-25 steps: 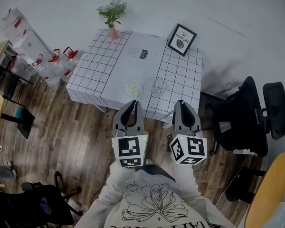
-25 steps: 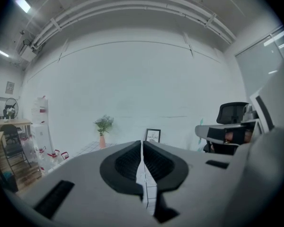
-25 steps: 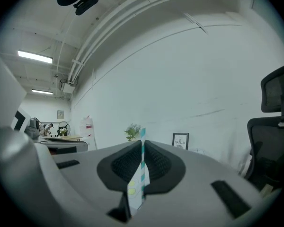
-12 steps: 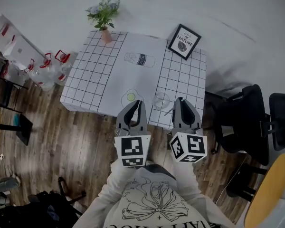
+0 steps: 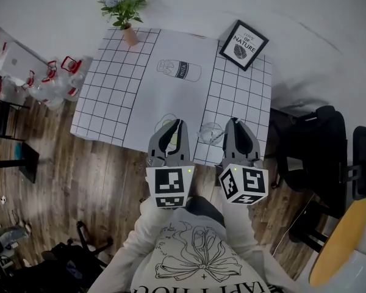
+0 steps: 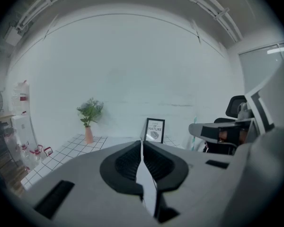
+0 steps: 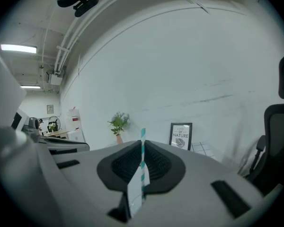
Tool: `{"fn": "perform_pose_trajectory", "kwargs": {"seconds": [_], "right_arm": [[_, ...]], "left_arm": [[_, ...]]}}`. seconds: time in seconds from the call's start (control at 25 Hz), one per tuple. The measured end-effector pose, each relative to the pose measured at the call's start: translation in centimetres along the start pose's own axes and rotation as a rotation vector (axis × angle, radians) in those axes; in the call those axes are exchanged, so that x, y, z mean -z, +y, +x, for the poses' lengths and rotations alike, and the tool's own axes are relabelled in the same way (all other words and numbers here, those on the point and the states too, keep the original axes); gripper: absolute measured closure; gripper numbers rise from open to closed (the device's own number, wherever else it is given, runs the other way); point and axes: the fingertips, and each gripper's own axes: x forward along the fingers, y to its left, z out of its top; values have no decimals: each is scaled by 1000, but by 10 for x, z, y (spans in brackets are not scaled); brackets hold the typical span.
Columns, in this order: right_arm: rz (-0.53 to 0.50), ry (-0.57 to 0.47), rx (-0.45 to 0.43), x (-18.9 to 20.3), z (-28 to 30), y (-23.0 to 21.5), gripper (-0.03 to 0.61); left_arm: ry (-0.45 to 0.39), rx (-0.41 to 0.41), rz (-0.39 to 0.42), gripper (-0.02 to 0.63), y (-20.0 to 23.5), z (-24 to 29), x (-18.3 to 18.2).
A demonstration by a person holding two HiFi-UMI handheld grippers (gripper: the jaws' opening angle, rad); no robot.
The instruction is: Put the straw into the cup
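A clear glass cup [image 5: 211, 133] stands near the front edge of the checked table [image 5: 110, 96], between my two grippers in the head view. My right gripper [image 5: 235, 124] [image 7: 142, 150] is just right of the cup and is shut on a teal-and-white striped straw [image 7: 142, 135], which sticks up past the fingertips. The left gripper view also shows the straw [image 6: 195, 122], above the right gripper. My left gripper [image 5: 174, 126] [image 6: 141, 144] hangs left of the cup, jaws shut with nothing in them.
On the table stand a potted plant [image 5: 125, 5] at the far left and a framed picture [image 5: 244, 44] at the far right. A bottle drawing [image 5: 179, 69] marks the white runner. Black office chairs [image 5: 317, 157] stand at right, red-handled bottles [image 5: 55, 81] at left.
The view has moved towards the table. Both grippers now reach over its front edge with the cup between them. The jaws have stayed shut.
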Motion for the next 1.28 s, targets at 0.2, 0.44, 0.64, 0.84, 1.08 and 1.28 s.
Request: {"fn": "perform_pose_trajectory", "kwargs": {"seconds": [0.2, 0.44, 0.64, 0.84, 1.08, 1.28], "right_arm": [[7, 25, 24, 11, 20, -7, 563], [21, 76, 39, 35, 36, -19, 563], [44, 130, 42, 60, 46, -27, 563], [54, 178, 34, 82, 55, -32, 563], [45, 215, 20, 97, 63, -35, 563], [42, 233, 13, 106, 67, -34, 563]], "left_arm": [[29, 24, -4, 598, 7, 23, 8], [79, 46, -8, 598, 7, 48, 26], [127, 49, -20, 598, 6, 62, 45], [169, 43, -33, 598, 7, 71, 63], [209, 36, -50, 598, 8, 79, 81], [228, 31, -64, 598, 9, 80, 92]]}}
